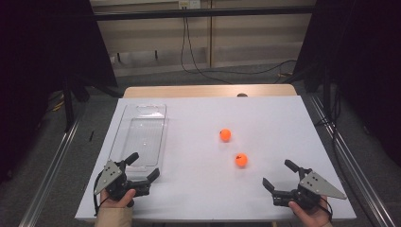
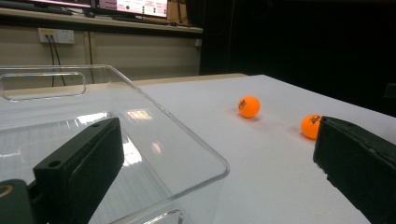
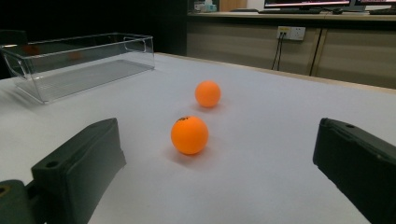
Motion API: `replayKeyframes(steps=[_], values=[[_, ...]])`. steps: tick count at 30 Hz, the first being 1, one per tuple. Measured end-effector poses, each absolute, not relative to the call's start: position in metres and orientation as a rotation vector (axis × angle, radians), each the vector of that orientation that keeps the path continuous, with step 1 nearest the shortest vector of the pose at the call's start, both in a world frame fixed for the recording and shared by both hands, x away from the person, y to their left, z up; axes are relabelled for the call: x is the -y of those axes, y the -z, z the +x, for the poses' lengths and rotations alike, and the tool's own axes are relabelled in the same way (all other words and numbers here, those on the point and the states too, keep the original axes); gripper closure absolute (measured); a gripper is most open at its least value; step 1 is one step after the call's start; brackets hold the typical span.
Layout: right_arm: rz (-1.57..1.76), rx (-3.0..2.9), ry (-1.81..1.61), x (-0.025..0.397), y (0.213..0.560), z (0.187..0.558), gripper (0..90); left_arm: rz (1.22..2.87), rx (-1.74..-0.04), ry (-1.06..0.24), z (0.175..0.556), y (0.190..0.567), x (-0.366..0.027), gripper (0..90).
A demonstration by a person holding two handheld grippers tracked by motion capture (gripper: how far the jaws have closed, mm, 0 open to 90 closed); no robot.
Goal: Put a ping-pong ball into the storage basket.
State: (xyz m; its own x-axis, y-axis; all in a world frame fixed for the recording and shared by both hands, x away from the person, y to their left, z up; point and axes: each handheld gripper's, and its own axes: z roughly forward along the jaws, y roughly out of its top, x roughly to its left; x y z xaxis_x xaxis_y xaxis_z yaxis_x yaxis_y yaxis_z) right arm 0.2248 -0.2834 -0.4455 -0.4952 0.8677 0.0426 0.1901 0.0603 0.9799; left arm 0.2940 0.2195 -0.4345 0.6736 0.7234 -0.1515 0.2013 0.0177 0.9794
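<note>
Two orange balls lie on the white table top: one farther off [image 1: 225, 135] [image 2: 249, 106] [image 3: 208, 94], one nearer [image 1: 241, 160] [image 2: 310, 126] [image 3: 189, 135] with a dark mark on it. A clear plastic tray [image 1: 124, 124] [image 2: 187, 140] [image 3: 84, 60] stands empty at the left. My left gripper [image 1: 144, 164] [image 2: 217, 140] is open at the tray's near end, with the tray's near corner between its jaws. My right gripper [image 1: 278, 173] [image 3: 217, 140] is open at the front right. It points at the nearer ball, a short way short of it and holding nothing.
The white table top [image 1: 265, 113] has free room in the middle and at the right. Its front edge runs just behind both hands. Beyond the far edge are floor cables [image 1: 189, 56] and a wooden wall; black curtains hang at both sides.
</note>
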Motion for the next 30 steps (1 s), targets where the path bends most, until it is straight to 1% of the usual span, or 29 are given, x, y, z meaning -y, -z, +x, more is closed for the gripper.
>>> replayKeyframes(steps=[30], values=[[1.064, -1.748, -1.478, 0.285, 0.445, 0.224, 0.9, 1.561, -0.753, -0.412, 0.299, 0.432, -0.193, 1.5]])
